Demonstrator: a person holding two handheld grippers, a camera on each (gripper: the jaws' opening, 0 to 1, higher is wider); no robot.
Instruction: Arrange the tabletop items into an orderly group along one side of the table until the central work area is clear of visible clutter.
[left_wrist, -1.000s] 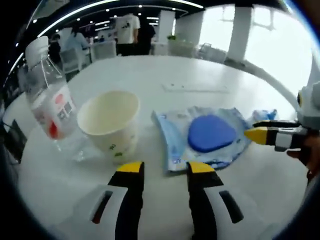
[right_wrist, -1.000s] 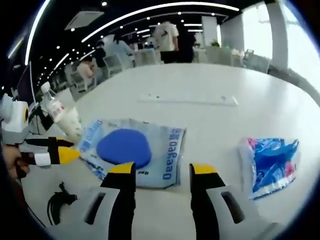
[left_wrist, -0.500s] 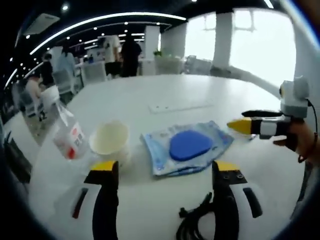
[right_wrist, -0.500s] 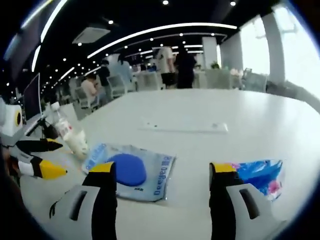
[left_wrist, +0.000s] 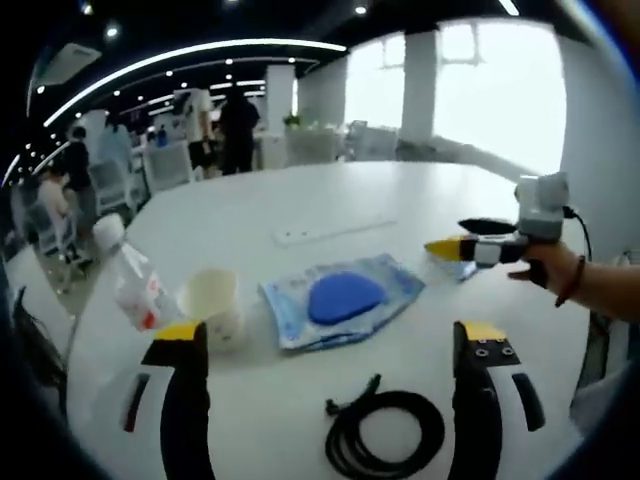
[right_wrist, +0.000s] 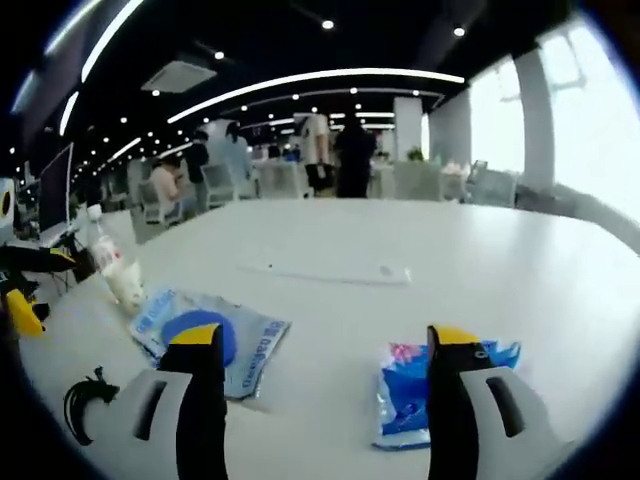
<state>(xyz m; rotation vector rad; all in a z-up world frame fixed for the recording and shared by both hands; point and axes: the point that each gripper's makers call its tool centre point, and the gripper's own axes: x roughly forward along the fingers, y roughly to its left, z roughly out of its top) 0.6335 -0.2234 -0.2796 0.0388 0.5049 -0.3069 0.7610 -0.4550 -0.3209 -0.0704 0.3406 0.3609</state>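
We are seeing the left gripper (left_wrist: 332, 345) showing black jaws with yellow tips. The right gripper (left_wrist: 478, 249) is showing yellow-and-black jaws; the hand (left_wrist: 540, 268) behind it is wearing a dark wristband.

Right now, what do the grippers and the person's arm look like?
Both grippers have pale grey jaws with black slots and yellow tips. The left gripper and right gripper look alike. In the left gripper view, the right gripper has black and yellow pointed jaws, a grey box and a dark cable. The hand holding it wears a dark wristband; no sleeve.
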